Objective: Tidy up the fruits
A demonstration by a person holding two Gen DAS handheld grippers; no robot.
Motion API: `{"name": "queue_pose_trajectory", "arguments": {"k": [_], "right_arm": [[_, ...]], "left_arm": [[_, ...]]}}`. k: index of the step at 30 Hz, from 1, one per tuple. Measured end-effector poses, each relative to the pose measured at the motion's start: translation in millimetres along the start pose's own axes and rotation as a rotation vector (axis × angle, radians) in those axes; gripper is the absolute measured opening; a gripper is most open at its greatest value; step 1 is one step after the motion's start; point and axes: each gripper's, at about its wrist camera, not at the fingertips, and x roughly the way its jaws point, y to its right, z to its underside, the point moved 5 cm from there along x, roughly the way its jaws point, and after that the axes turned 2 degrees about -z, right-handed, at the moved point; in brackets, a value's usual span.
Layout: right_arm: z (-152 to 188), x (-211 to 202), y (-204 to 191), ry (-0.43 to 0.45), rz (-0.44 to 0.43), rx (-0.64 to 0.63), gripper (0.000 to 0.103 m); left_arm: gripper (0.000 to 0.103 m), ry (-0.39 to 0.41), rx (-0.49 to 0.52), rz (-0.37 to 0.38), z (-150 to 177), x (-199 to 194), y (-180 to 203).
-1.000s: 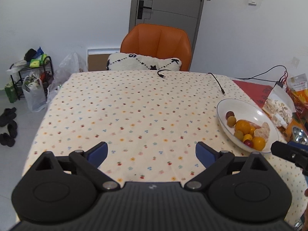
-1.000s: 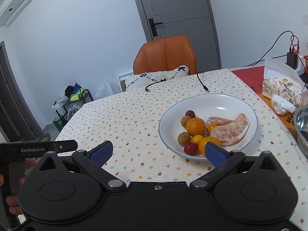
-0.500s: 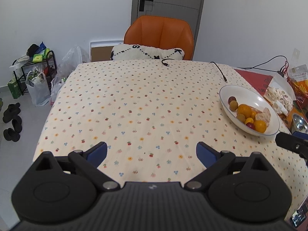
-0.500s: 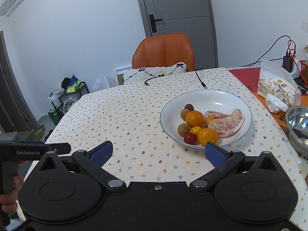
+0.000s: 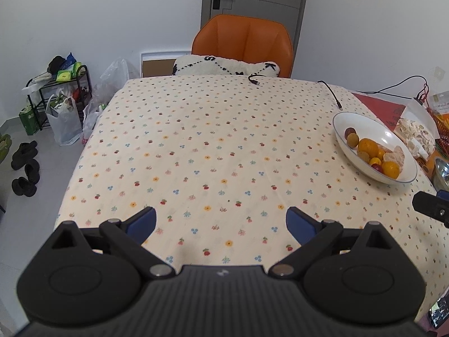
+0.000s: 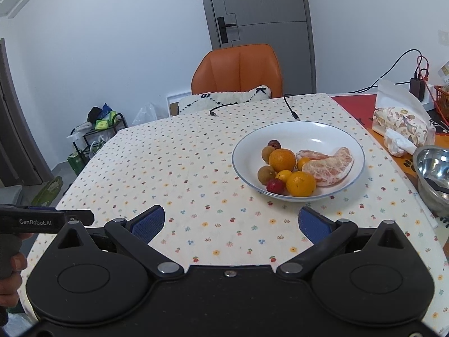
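A white plate [image 6: 322, 132] [image 5: 362, 122] on the flowered tablecloth holds two oranges [image 6: 282, 159], smaller yellow and brown fruits, a red one [image 6: 274, 186] and peeled pomelo segments [image 6: 331, 165]. My right gripper [image 6: 231, 223] hovers open above the cloth, just short of the plate's near rim, nothing between its blue pads. My left gripper [image 5: 221, 221] is open too, over the bare middle of the table, with the plate far off to its right. The left tool's body [image 6: 45, 219] and a hand show at the right wrist view's left edge.
A steel bowl [image 6: 433, 168] and a wrapped snack bag [image 6: 401, 123] sit right of the plate. Cable ends [image 6: 294, 116] lie on the far cloth. An orange chair [image 5: 242, 45] with a cushion stands behind the table. Bags, a rack and shoes [image 5: 25, 165] are on the floor at left.
Both grippers have pulled back and risen, so the table and plate look farther away. Both stay open and the fruits have not moved.
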Motion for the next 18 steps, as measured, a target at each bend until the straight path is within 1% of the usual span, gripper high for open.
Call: {"name": "queue_pose_trajectory", "arguments": {"k": [6, 18], "right_arm": [[4, -2, 2, -0.006, 0.008, 0.009, 0.103], [2, -6, 3, 0.003, 0.012, 0.005, 0.103]], "left_arm": [[0.098, -0.003, 0.011, 0.005, 2, -1, 2], [0.098, 0.0, 0.035, 0.028, 2, -3, 13]]}}
